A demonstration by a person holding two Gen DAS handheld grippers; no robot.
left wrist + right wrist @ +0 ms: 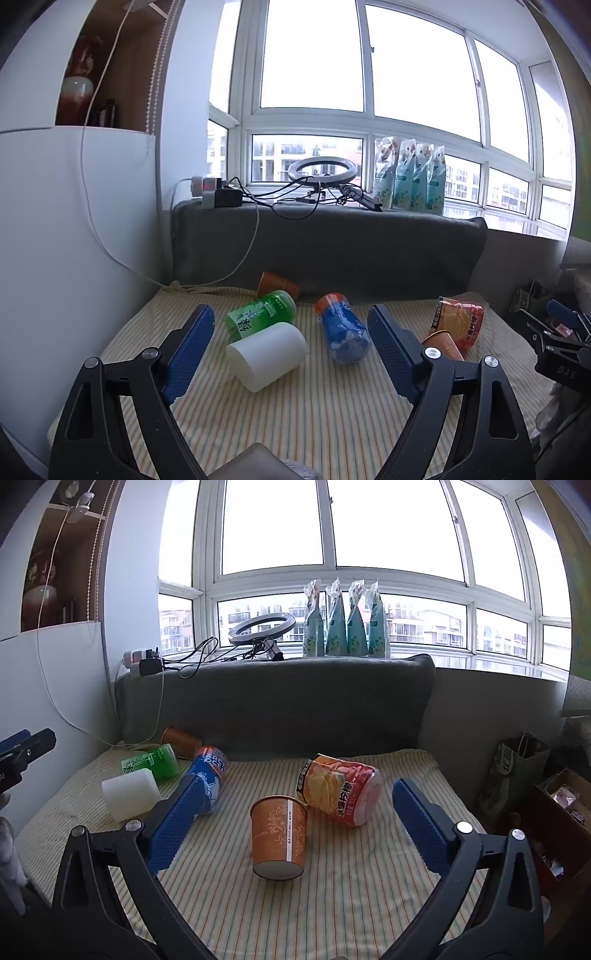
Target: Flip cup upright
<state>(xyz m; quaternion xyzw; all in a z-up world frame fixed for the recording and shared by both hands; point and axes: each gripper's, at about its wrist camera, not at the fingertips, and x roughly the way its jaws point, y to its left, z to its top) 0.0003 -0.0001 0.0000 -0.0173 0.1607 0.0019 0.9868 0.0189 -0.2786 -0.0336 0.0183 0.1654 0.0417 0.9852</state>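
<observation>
Striped cloth covers the bench (332,904) below a bright bay window.
An orange paper cup (279,840) with pale scrollwork stands upright mid-bench; the left hand-held gripper (291,338) and right hand-held gripper (299,812) both gape empty.

Daylight only, from the window (314,55) (273,520); upper panes blown out to flat white in both views. Strong backlight: the grey cushion (332,243) (277,701) reads dark and flat. Striped cloth (314,413) (351,904) evenly lit, shadows under the cups soft and faint. Overall cool, slightly dim foreground. Heavy fisheye bending: window frames bow outward, corners vignetted black. Centre sharp; edges smeared, right-side clutter murky.
</observation>
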